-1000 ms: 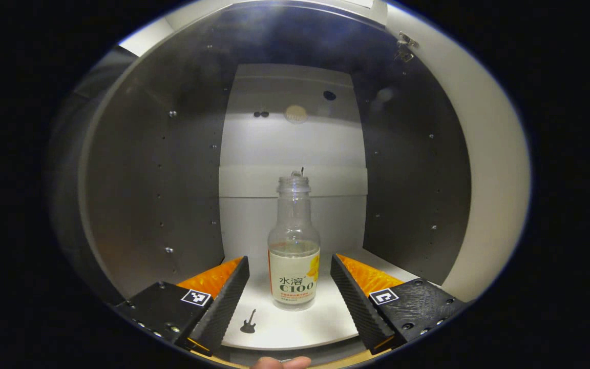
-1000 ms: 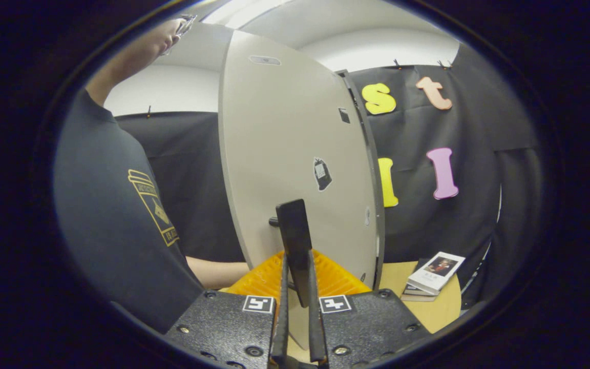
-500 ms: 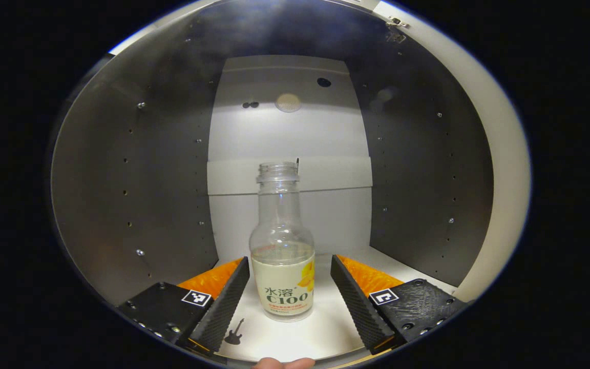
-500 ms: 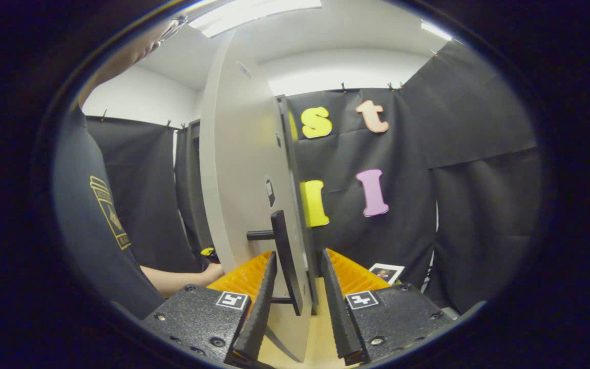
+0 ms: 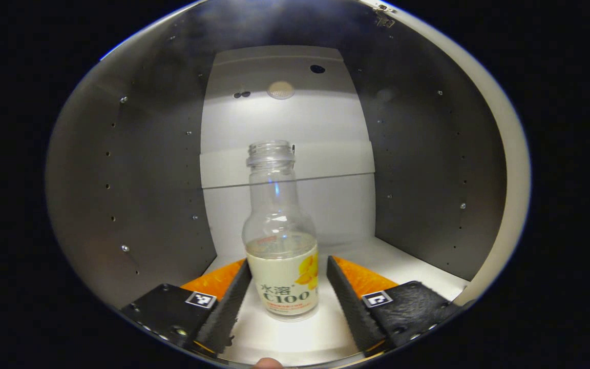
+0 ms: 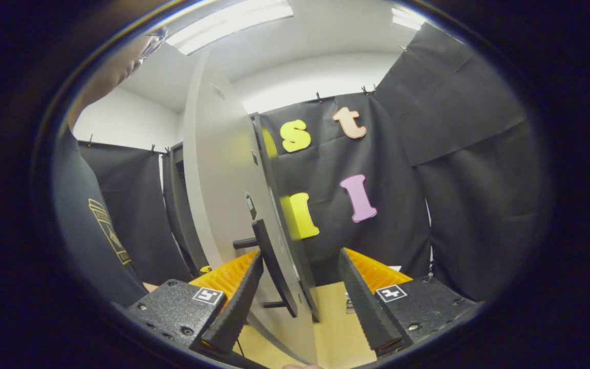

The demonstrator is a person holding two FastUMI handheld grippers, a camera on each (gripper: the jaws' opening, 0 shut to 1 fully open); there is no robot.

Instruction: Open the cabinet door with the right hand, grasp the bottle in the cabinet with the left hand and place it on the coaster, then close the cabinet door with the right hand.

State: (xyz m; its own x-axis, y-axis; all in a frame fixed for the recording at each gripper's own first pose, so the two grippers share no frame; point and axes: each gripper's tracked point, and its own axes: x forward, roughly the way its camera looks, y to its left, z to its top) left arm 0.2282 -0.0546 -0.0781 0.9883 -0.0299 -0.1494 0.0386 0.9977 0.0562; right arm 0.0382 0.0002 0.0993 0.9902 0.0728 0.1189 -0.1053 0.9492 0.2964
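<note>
A clear bottle (image 5: 281,241) with a pale label and no cap stands upright on the white shelf (image 5: 418,266) inside the cabinet. My left gripper (image 5: 285,302) is open, one finger on each side of the bottle's lower body with small gaps showing. In the right gripper view the white cabinet door (image 6: 223,195) stands swung open, seen nearly edge-on. Its dark bar handle (image 6: 273,271) lies between the fingers of my right gripper (image 6: 300,302), which is open and apart from the handle.
Grey side walls (image 5: 136,195) with rows of small holes close in on the bottle from both sides. A person in a dark shirt (image 6: 90,225) stands to the left of the door. A wooden tabletop (image 6: 333,328) lies below the door.
My left gripper has moved deeper into the cabinet, bringing the bottle between its fingers. My right gripper has let go of the door handle and opened wide, and the door now looks more edge-on.
</note>
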